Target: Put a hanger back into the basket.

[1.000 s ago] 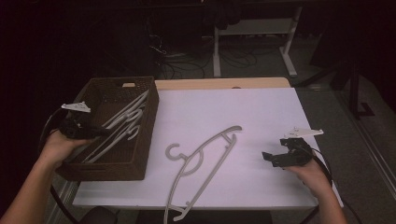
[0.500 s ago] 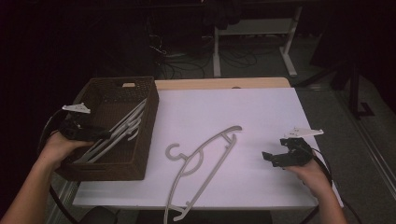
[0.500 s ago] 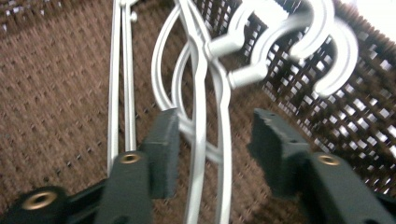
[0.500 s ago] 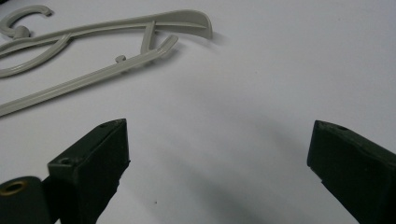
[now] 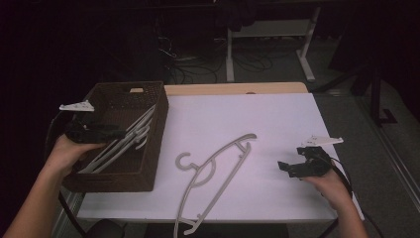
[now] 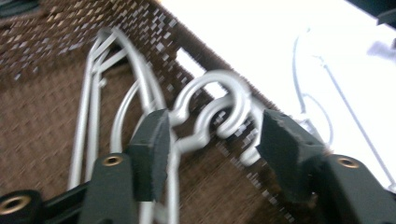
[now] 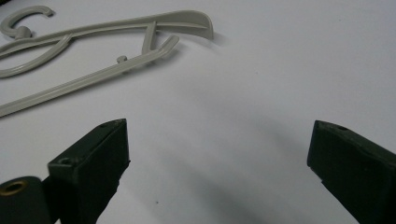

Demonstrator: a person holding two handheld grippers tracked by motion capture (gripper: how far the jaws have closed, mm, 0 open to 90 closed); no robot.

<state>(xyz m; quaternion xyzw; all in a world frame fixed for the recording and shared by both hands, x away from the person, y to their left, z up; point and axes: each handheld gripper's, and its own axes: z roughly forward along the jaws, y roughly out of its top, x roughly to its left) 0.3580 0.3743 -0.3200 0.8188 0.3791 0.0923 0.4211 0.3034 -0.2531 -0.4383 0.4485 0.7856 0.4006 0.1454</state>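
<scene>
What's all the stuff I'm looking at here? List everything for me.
Table: one, white top with a wooden far edge, centre.
Basket: one, dark brown wicker, at the table's left edge.
Hangers in the basket: several, exact count unclear, pale grey, lying slantwise inside.
Hanger on the table: one, pale grey, lying flat on the table right of the basket.
Desk frame: one, white legs, on the dark floor behind.
Left tongs: black, open over the basket, hanger hooks between the jaws, which have just been opening.
Right tongs: black, open, over bare table at the right.
</scene>
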